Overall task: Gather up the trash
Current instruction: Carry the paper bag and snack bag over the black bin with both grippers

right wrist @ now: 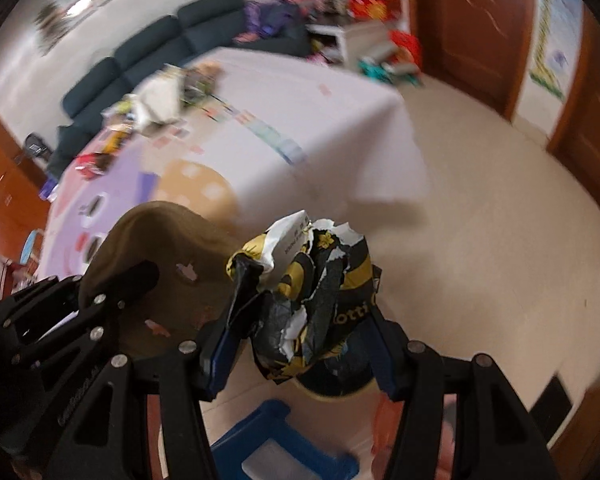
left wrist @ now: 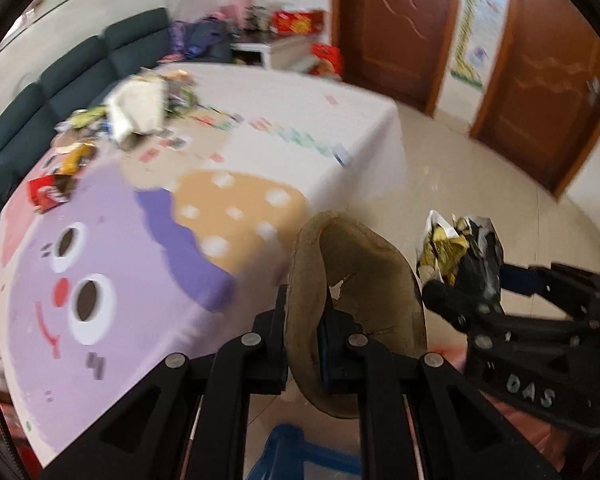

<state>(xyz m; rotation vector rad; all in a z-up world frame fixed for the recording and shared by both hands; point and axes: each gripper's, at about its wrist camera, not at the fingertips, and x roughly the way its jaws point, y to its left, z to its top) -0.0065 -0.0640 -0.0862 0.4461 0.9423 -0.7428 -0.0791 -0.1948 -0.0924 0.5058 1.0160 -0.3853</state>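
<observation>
My left gripper (left wrist: 306, 320) is shut on a bent brown paper plate (left wrist: 364, 280), gripped by its edge and standing on end past the table's corner. Beside it, my right gripper (right wrist: 308, 280) is shut on a crumpled black-and-gold wrapper (right wrist: 320, 292), its jaws held wide by the bundle. The left wrist view shows that wrapper (left wrist: 460, 248) and the right gripper (left wrist: 476, 284) at the right. In the right wrist view the plate (right wrist: 172, 248) and left gripper (right wrist: 136, 280) are at the left. More trash (left wrist: 136, 108) lies in a pile on the far side of the table.
The table (left wrist: 260, 92) has a white cloth with a purple cartoon face. A blue stool (right wrist: 268, 440) stands on the beige floor below both grippers. A round dark container with a pale rim (right wrist: 332, 388) shows under the wrapper. A dark sofa (left wrist: 80, 76) and wooden doors (left wrist: 400, 20) lie beyond.
</observation>
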